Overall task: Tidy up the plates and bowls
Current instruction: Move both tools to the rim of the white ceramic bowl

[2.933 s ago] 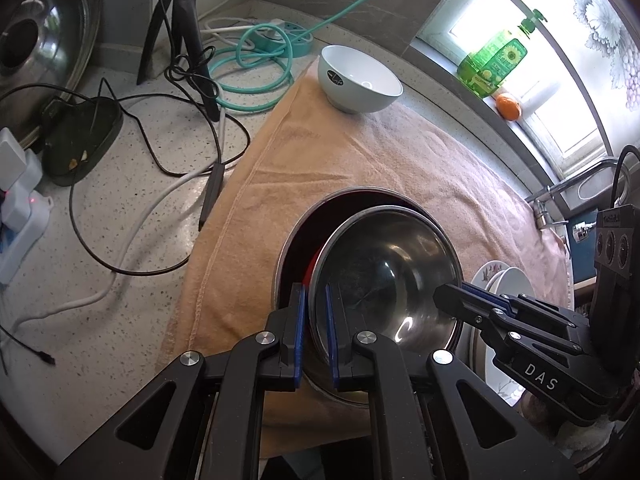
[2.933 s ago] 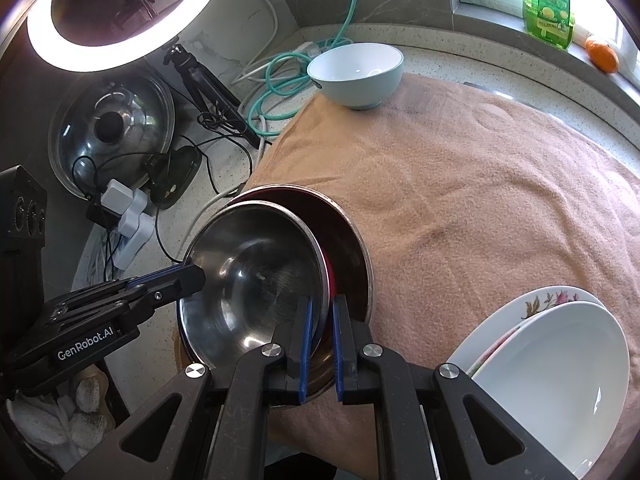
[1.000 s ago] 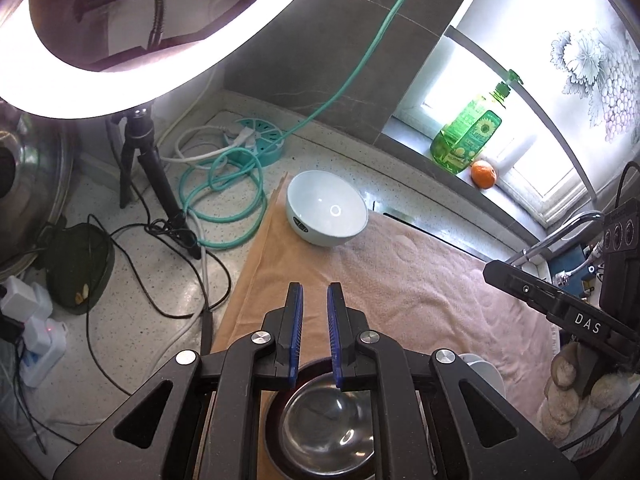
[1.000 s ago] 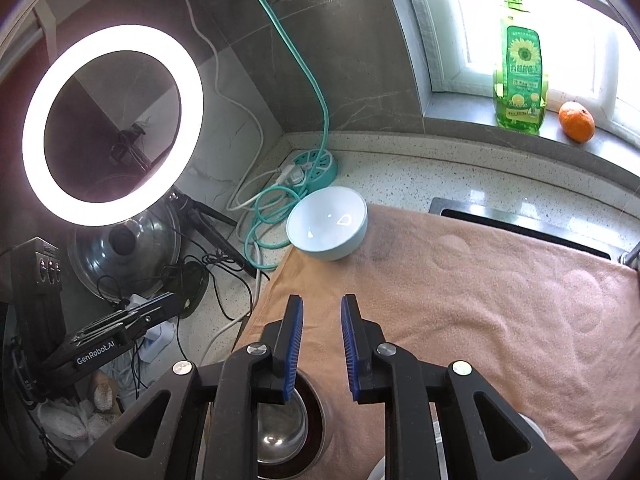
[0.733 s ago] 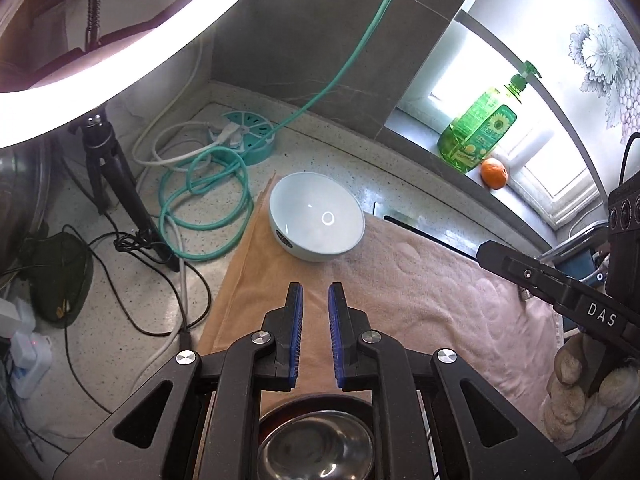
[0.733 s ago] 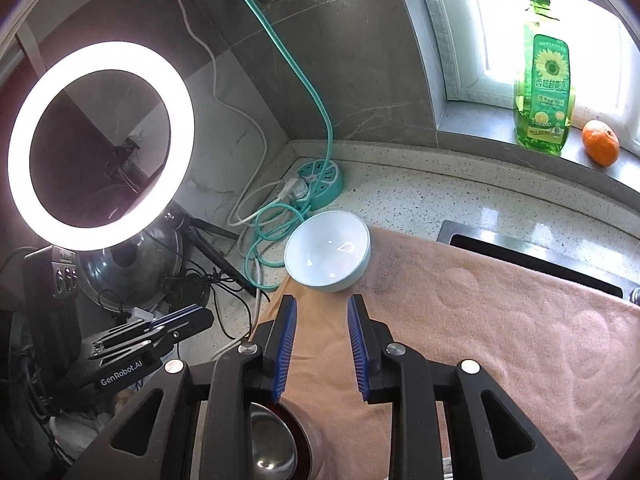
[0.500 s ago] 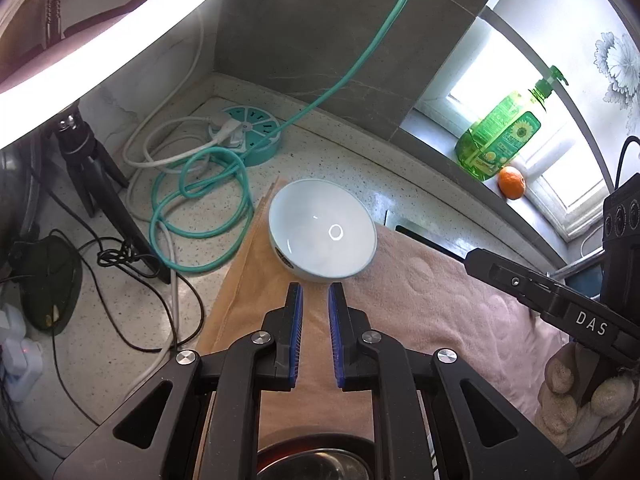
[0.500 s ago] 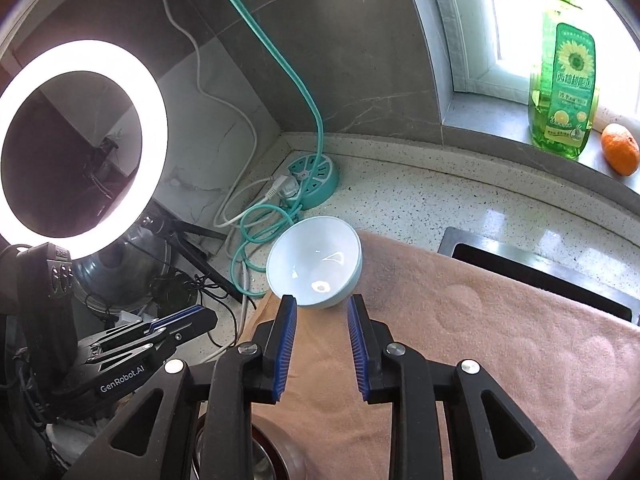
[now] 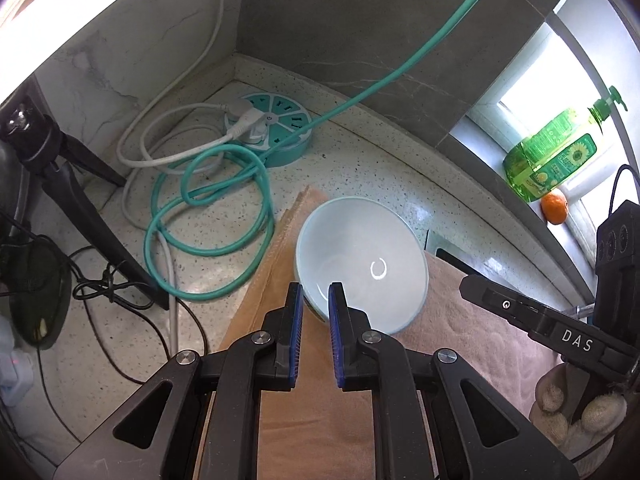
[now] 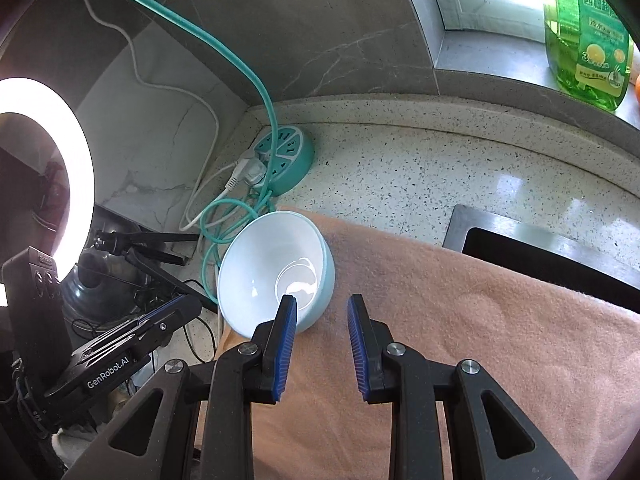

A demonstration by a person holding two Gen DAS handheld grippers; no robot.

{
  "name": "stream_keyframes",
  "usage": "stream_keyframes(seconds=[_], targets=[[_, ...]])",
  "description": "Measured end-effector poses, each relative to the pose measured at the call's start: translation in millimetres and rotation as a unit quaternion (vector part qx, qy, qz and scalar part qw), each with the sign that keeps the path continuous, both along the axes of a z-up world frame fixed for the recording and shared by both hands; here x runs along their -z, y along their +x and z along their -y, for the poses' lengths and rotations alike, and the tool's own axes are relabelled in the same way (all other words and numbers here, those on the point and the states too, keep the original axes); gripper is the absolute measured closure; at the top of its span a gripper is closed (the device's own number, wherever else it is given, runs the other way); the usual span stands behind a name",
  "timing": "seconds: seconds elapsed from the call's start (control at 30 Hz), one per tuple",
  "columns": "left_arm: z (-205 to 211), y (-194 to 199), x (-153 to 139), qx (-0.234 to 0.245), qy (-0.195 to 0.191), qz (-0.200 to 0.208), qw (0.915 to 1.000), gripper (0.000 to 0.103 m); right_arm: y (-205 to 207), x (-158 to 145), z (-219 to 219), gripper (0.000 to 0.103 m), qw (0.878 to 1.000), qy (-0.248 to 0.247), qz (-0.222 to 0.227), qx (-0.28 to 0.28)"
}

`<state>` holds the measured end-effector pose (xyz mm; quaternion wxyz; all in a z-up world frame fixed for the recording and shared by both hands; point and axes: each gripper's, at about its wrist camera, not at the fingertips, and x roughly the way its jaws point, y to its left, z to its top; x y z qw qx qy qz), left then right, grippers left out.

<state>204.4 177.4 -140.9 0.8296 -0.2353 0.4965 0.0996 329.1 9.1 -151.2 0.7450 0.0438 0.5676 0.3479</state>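
pale blue round ceramic bowl (image 9: 362, 264) is set upright on the pink towel (image 10: 460, 320) at the towel's 10 o'clock corner, on the speckled tabletop (image 10: 420, 172). left claw (image 9: 314, 298) is held narrowly parted, empty, the bowl's near rim seen between its tips. right claw (image 10: 322, 312) has just been widened slightly, empty, beside the bowl at 4 o'clock.
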Motion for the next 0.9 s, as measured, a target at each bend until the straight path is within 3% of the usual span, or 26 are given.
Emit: stream_keyframes(seconds=[0.27,0.9], targets=[[-9,10,12,-0.012,-0.025,-0.006,0.9996,0.092,17,16,-14,0.079,1.0,-0.002,-0.015,-0.005],[-9,18,23,-0.007,-0.017,-0.012,0.9998,0.092,23,34,-26,0.08,1.0,-0.014,-0.019,-0.015]])
